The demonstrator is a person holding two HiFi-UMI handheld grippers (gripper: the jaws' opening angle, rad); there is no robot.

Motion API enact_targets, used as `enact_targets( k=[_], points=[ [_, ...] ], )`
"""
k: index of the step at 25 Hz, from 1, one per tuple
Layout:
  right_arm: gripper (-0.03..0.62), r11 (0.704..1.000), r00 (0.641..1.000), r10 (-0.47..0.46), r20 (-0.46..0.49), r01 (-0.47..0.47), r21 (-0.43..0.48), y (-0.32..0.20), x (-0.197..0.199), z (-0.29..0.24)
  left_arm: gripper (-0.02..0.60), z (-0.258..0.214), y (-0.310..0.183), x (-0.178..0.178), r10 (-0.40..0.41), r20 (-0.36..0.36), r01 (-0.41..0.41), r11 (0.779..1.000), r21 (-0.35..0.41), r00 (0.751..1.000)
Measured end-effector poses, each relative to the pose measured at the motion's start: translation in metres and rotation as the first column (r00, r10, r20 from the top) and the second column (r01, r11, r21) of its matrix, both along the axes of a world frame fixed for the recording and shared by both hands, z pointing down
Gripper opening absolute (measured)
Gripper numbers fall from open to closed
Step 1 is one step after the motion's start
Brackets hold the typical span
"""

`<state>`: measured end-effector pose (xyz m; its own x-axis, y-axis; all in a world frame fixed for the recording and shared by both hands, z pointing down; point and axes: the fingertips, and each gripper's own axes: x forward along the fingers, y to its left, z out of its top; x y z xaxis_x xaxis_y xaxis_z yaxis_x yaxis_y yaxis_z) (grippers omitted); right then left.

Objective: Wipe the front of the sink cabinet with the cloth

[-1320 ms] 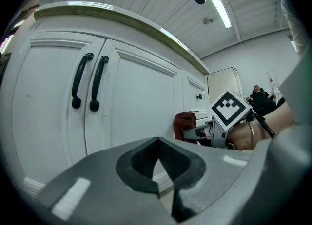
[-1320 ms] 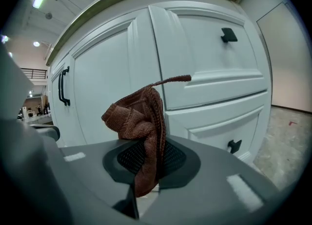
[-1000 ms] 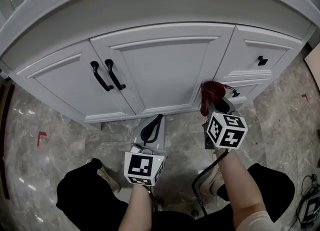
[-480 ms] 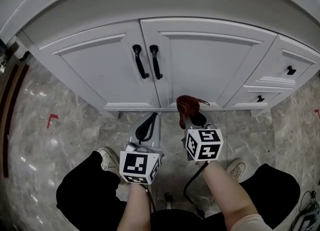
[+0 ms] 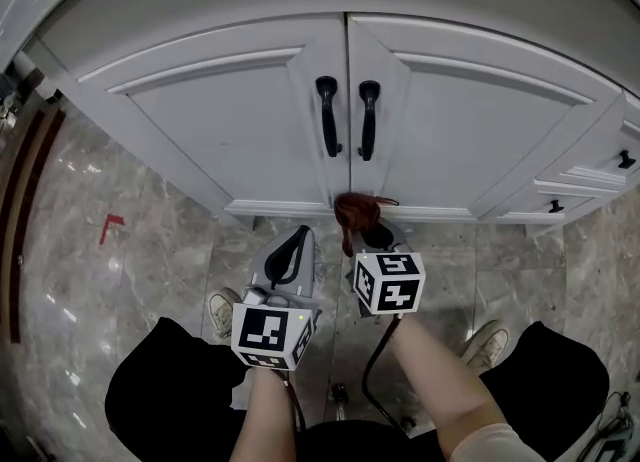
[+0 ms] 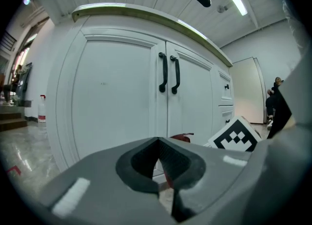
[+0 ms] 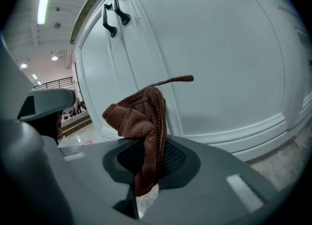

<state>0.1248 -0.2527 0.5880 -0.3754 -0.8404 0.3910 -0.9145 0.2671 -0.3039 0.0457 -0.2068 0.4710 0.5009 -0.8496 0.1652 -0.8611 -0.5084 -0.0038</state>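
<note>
Across the top of the head view stands the white panelled sink cabinet (image 5: 230, 120), both doors closed, rising from a glossy grey marble-patterned floor (image 5: 150, 250). Low before it, the left gripper (image 5: 292, 255) hangs back from the doors with its jaws pressed together on nothing, while the right gripper (image 5: 372, 235) has its jaws clamped on a crumpled rust-brown knitted cloth (image 5: 355, 212). That cloth sits at the bottom rail where the two doors meet, though contact cannot be judged, directly below the pair of black curved bar handles (image 5: 328, 116).
</note>
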Motion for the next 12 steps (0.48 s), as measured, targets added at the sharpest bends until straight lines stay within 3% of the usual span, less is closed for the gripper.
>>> enact_targets(
  k=[7, 12],
  points=[
    [0.087, 1.0, 1.0, 0.015, -0.028, -0.015, -0.002, -0.007, 0.015, 0.012, 0.0, 0.01, -0.005, 0.011, 0.023, 0.002, -0.023, 1.0, -0.007, 1.0],
    [0.086, 0.994, 0.994, 0.108, -0.026, -0.109, -0.033, -0.001, 0.064, 0.02, 0.0, 0.014, -0.001, 0.037, 0.064, 0.01, -0.064, 0.998, -0.01, 0.998]
  ],
)
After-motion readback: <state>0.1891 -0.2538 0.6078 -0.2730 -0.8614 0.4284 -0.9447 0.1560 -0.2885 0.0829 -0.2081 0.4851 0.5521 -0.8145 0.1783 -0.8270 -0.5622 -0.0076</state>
